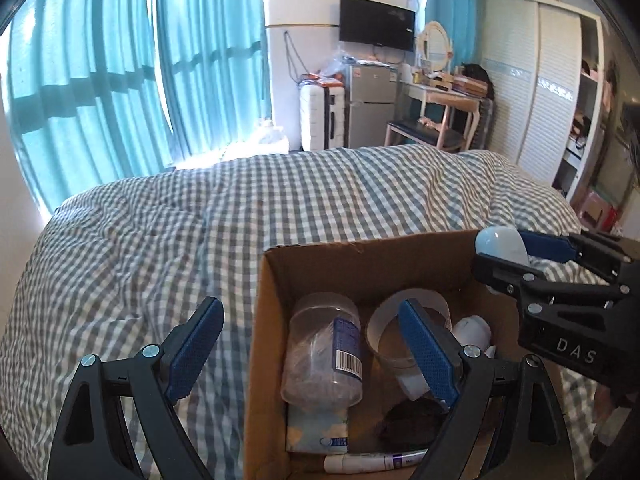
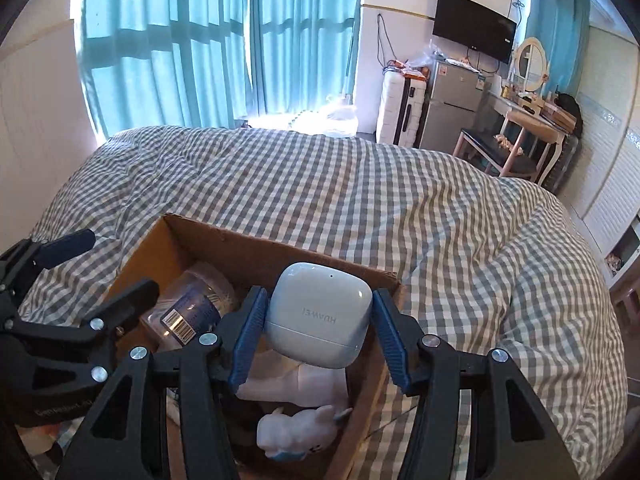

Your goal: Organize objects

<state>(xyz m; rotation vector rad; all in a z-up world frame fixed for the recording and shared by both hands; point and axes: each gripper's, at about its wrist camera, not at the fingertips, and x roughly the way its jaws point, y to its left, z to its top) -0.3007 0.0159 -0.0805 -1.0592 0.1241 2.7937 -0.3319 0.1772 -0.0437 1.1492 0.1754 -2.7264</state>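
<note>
An open cardboard box sits on a checked bedcover. Inside lie a clear plastic jar, a tape roll, a white toy figure, a tissue pack and a tube. My right gripper is shut on a pale blue earbud case and holds it above the box's right side; the case also shows in the left wrist view. My left gripper is open and empty, straddling the box's left wall.
The box stands near the front of the bed. Teal curtains hang at the back left. A small fridge, a suitcase, a dressing table and a wardrobe stand beyond the bed.
</note>
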